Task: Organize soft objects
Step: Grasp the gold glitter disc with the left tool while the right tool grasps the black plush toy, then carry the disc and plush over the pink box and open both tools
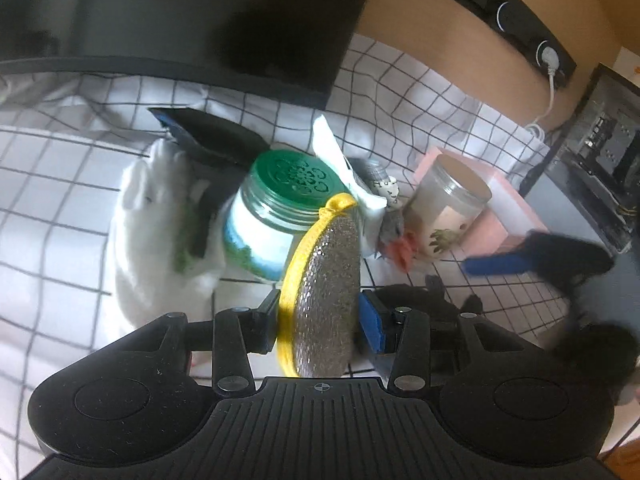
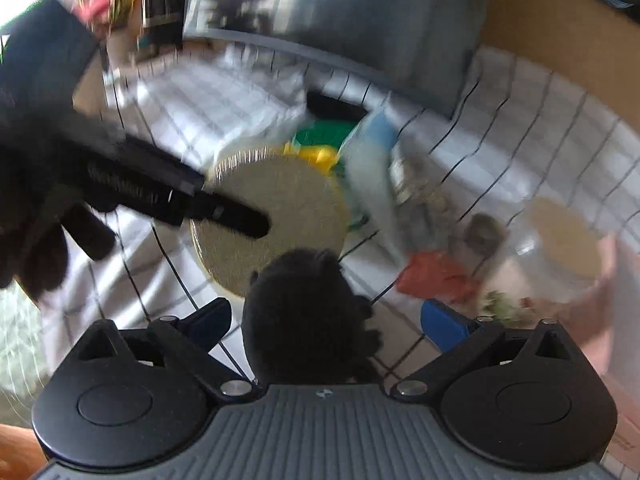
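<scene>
My left gripper (image 1: 320,322) is shut on a round glittery scrub sponge (image 1: 326,300) with a yellow edge and loop, held upright above the checked cloth. The sponge also shows in the blurred right wrist view (image 2: 276,208), with the left gripper's finger across it. My right gripper (image 2: 326,322) is open; a black furry soft object (image 2: 308,320) sits between its fingers, and I cannot tell if it touches them. A white plush toy (image 1: 156,232) lies left of a green-lidded jar (image 1: 280,208). A grey and orange soft toy (image 1: 396,240) lies behind the sponge.
A white cloth with a black grid (image 1: 60,200) covers the table. A clear open jar (image 1: 448,208) stands by a pink box (image 1: 504,208) at the right. A dark monitor (image 1: 200,20) stands at the back. A black power strip (image 1: 520,28) runs along the wall.
</scene>
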### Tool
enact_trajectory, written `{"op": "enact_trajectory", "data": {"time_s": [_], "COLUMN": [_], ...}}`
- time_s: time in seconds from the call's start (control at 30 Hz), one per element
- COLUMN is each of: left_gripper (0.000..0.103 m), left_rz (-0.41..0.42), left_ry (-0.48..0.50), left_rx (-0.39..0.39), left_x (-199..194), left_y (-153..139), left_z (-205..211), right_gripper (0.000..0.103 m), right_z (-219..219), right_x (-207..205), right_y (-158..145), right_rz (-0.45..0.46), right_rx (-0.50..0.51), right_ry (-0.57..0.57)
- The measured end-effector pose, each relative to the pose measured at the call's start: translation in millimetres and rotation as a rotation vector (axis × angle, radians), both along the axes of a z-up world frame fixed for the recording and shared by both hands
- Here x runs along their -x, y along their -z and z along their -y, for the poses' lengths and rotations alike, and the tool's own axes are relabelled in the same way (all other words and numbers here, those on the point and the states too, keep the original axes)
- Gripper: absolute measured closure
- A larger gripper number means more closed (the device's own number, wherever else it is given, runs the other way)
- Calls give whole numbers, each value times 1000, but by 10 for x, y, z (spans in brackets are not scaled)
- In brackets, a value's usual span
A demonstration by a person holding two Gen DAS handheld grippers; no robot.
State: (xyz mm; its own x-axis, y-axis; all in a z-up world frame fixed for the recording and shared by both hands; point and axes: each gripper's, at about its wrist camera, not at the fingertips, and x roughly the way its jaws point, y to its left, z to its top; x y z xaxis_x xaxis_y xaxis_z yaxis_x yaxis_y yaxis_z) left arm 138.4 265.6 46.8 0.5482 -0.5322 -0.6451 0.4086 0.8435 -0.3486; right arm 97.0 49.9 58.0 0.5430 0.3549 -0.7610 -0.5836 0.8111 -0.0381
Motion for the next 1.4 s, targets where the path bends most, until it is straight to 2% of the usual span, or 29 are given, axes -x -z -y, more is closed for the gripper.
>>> {"op": "enact_trajectory", "data": {"time_s": [0.1, 0.17, 0.2, 0.3, 0.5, 0.63, 0.77, 0.9, 1.07, 1.17, 1.27, 1.33, 1.4], "left_gripper": [61, 65, 73, 84, 85, 85, 85, 85, 85, 85, 85, 85, 83], "left_rz": [-47, -66, -66, -59, 12, 56, 35, 10, 28, 62, 124, 162, 166], "left_ry": [-57, -90, -101, -128, -134, -31, 149, 307, 437, 476, 468, 439, 373], "left_rx": [16, 37, 51, 67, 27, -14, 37, 82, 157, 193, 210, 221, 216], "left_x": [-111, -131, -117, -42, 116, 281, 472, 597, 560, 409, 171, -32, -230], "left_y": [103, 135, 145, 156, 71, -29, -126, -211, -420, -641, -913, -1091, -1184], "left_z": [63, 100, 111, 178, 413, 677, 1036, 1533, 2163, 2523, 2846, 3025, 3185], "right_gripper": [10, 23, 36, 37, 38, 38, 38, 38, 38, 38, 38, 38, 38], "right_z": [16, 50, 49, 58, 514, 1137, 1745, 2202, 2695, 2891, 2999, 3027, 3072], "right_x": [-74, -100, -83, 17, 224, 433, 654, 851, 1125, 1288, 1419, 1445, 1507], "right_y": [143, 154, 133, 78, -110, -373, -632, -806, -889, -867, -862, -850, -856], "right_rz": [-40, -64, -71, -54, -63, -52, 11, 83, 140, 141, 146, 153, 167], "right_rx": [-9, -46, -59, -42, -68, -105, -102, -56, -38, -54, -70, -81, -89], "right_ry": [-6, -14, -25, -35, 14, 139, 306, 451, 592, 657, 692, 706, 712]}}
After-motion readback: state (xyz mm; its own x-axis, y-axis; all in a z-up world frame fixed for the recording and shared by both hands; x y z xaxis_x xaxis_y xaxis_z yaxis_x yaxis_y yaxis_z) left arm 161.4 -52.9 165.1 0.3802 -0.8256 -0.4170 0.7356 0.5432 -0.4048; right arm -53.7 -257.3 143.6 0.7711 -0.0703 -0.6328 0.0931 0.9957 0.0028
